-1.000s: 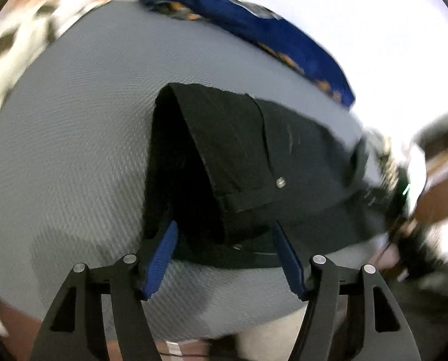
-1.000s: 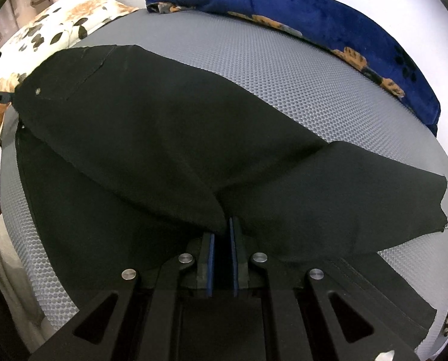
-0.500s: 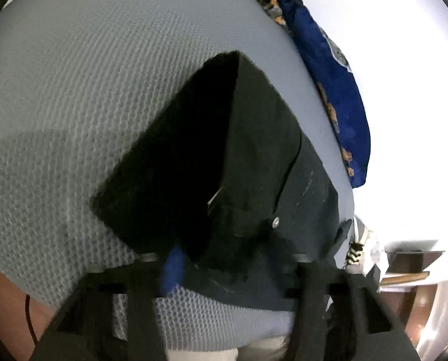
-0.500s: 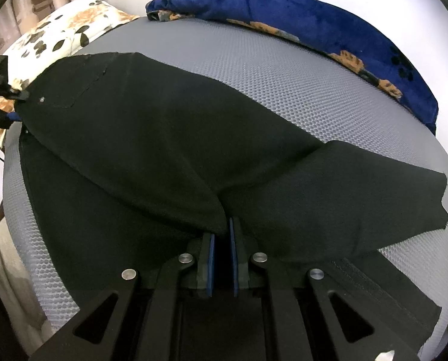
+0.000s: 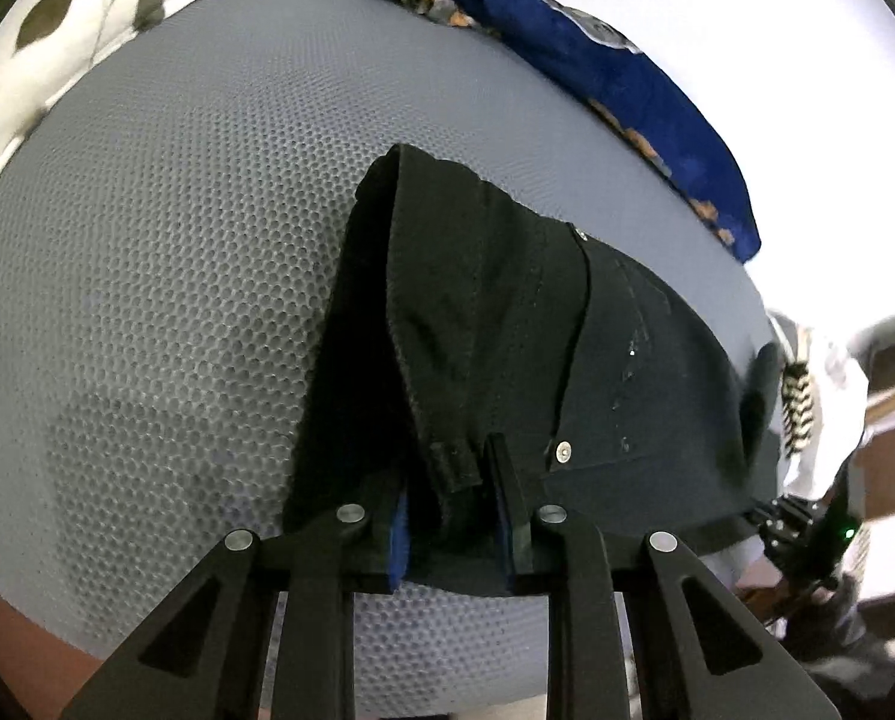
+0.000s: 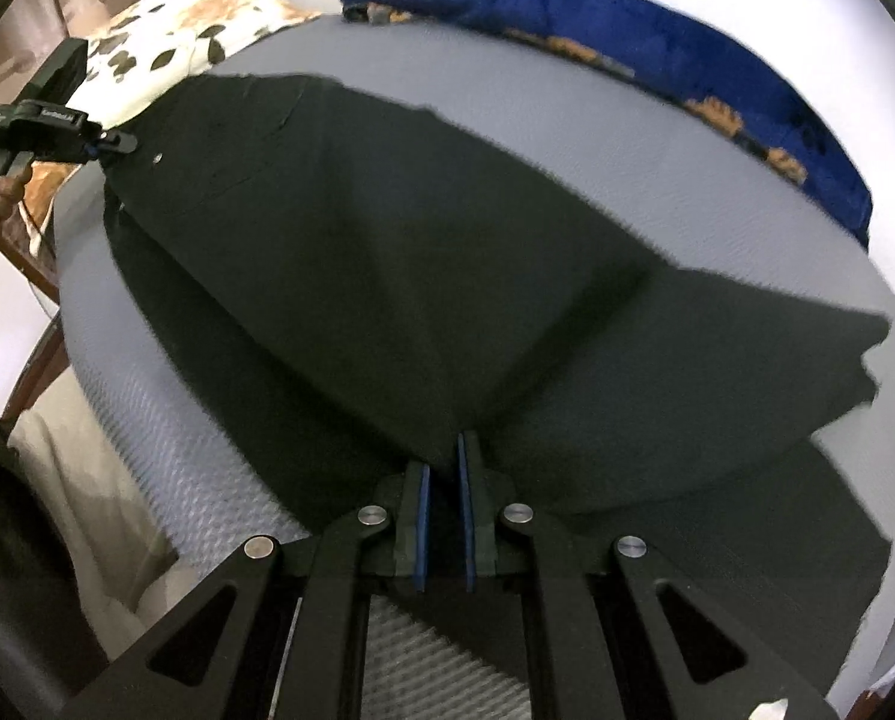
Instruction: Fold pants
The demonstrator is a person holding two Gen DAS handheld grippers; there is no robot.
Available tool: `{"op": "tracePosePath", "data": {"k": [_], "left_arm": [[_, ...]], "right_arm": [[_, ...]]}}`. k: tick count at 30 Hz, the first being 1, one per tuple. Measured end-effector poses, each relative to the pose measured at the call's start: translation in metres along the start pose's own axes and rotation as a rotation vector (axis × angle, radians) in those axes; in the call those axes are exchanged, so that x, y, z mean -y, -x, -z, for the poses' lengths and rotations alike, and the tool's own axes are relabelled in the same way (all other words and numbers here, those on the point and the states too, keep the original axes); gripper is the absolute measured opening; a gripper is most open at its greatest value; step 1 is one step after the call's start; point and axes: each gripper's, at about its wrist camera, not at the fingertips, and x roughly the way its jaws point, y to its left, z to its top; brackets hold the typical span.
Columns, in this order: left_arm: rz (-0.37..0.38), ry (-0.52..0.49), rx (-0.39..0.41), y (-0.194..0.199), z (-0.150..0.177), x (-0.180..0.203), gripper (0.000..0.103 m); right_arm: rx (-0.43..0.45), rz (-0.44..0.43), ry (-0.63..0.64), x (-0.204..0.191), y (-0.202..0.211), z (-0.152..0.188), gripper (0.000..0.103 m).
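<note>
Black pants lie spread on a grey mesh mattress. In the left wrist view the waistband end is near, with a rivet and belt loop showing. My left gripper has closed in on the waistband at the belt loop and grips it. My right gripper is shut on a fold of the pant leg, lifting the cloth into a ridge. The left gripper also shows in the right wrist view, holding the waist at the far left.
A blue blanket with orange prints lies along the far edge of the mattress by a white wall. A floral pillow sits at the far left. A shoe and wooden furniture lie beyond the mattress edge on the right.
My left gripper's fingers have closed from wide open onto the waistband after swinging around. My right gripper keeps its hold and has lifted slightly, drawing the leg cloth.
</note>
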Motion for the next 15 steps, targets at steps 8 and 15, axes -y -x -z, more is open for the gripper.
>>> {"op": "tracePosePath", "data": {"k": [8, 15], "left_arm": [[-0.033, -0.1, 0.013, 0.003, 0.009, 0.002, 0.023], [-0.059, -0.106, 0.002, -0.012, 0.013, 0.003, 0.024]], "right_arm": [[-0.034, -0.047, -0.002, -0.014, 0.005, 0.016, 0.007], [-0.063, -0.059, -0.022, -0.014, 0.0, 0.017, 0.007]]}}
